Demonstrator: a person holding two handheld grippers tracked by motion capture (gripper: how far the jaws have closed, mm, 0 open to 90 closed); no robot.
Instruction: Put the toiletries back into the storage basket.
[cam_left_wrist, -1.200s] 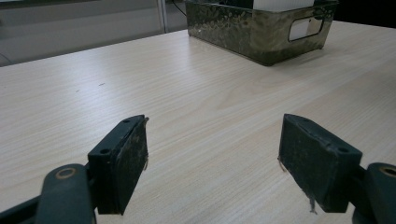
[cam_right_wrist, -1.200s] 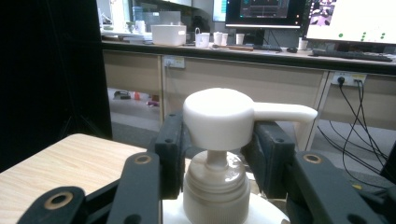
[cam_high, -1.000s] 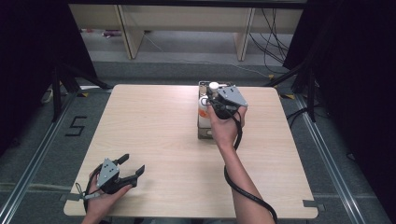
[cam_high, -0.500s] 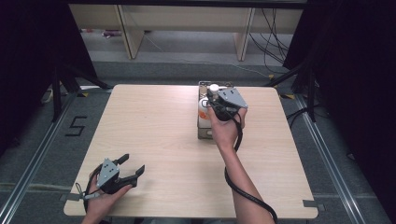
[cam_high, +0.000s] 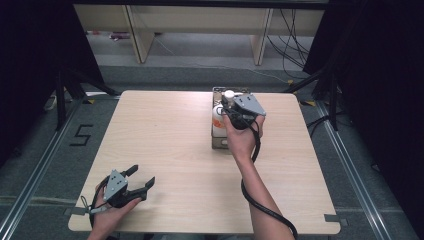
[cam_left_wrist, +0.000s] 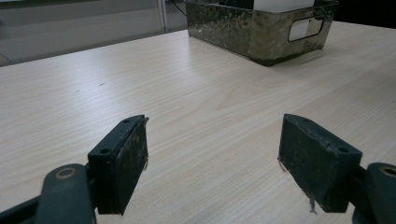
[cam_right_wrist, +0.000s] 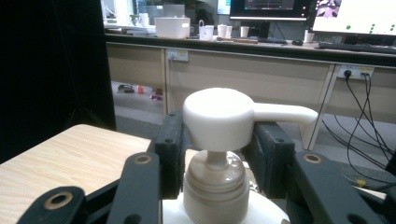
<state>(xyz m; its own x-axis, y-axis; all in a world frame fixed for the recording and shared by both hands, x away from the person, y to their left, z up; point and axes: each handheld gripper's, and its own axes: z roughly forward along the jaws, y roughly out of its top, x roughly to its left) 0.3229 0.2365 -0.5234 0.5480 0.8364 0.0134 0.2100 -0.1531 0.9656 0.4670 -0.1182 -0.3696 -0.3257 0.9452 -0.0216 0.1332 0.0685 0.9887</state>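
1. The table (cam_high: 165, 150) has a pale wood-grain top, square with rounded corners, standing on a grey floor with metal rails on either side and a "5" marked at the left
2. Beyond it are beige cabinets, trailing cables and black curtains; the right gripper view shows a counter with cups, a white box and lit screens
3. A metal bin (cam_left_wrist: 261, 28) with a hammered, mottled surface and a cut-out handle slot sits at the far middle of the table; the high view shows it as a narrow rectangle (cam_high: 218, 141)
4. A white pump bottle (cam_right_wrist: 224, 135) stands in the bin, with a smooth round plastic head, a sideways spout and a ribbed collar
5. The right gripper (cam_right_wrist: 217, 154) has its black jaws on either side of the pump neck, closed around it just under the head
6. The left gripper (cam_left_wrist: 215, 161) rests near the table's near left corner, jaws spread wide and holding nothing; its pads (cam_left_wrist: 133, 158) are matte black and scuffed, with frayed edges
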